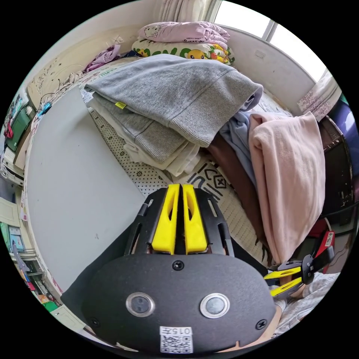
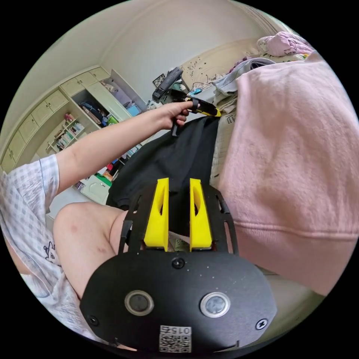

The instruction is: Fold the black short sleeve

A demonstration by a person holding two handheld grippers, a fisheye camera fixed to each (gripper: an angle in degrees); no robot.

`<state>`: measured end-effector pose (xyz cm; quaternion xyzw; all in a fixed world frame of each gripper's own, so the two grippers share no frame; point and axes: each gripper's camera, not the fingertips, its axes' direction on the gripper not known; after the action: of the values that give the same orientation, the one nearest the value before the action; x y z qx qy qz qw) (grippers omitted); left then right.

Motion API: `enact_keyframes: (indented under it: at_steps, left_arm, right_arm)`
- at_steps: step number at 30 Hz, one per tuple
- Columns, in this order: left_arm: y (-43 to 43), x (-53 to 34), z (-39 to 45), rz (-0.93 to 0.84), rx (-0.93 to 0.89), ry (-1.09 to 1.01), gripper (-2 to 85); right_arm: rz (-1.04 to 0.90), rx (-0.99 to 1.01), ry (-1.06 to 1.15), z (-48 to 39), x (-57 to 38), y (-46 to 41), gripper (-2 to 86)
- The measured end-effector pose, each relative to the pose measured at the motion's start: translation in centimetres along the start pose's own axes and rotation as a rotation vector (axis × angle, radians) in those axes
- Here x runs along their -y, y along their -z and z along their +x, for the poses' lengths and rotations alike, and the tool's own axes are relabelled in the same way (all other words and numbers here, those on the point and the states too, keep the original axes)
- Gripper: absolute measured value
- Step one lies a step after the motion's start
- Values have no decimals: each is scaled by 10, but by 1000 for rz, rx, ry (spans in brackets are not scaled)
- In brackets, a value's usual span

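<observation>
Black short sleeve (image 2: pixel 170 157) between two yellow tongs, left (image 1: pixel 180 186) pinched, right (image 2: pixel 178 181) parted.

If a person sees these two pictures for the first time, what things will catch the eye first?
First, the large pink garment that covers the right side of the right gripper view. Next, the folded grey sweater on top of a clothes pile in the left gripper view. Then the black short sleeve, which hangs from the left gripper.
</observation>
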<state>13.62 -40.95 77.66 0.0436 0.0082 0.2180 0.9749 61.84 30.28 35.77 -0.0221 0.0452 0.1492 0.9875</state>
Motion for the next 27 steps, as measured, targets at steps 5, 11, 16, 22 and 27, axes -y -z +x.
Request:
enact_keyframes:
  at_steps: [5,11,16,22,27]
  left_arm:
    - [5,-2,-15,29,-52,27,1]
    - [12,-1,-32,14,-91,40,4]
    - [8,8,-33,-1,-117,-14,-2]
    - [3,0,-42,49,-58,22,-4]
    - [27,-10,-71,147,-110,69,-2]
  right_arm:
    - [-55,-36,29,-14,19,-12,44]
    - [-30,30,-7,-10,21,9,9]
    - [-35,-41,37,-36,21,22,3]
    - [-81,-80,51,-38,34,13,9]
    - [-88,-37,22,-33,51,23,43]
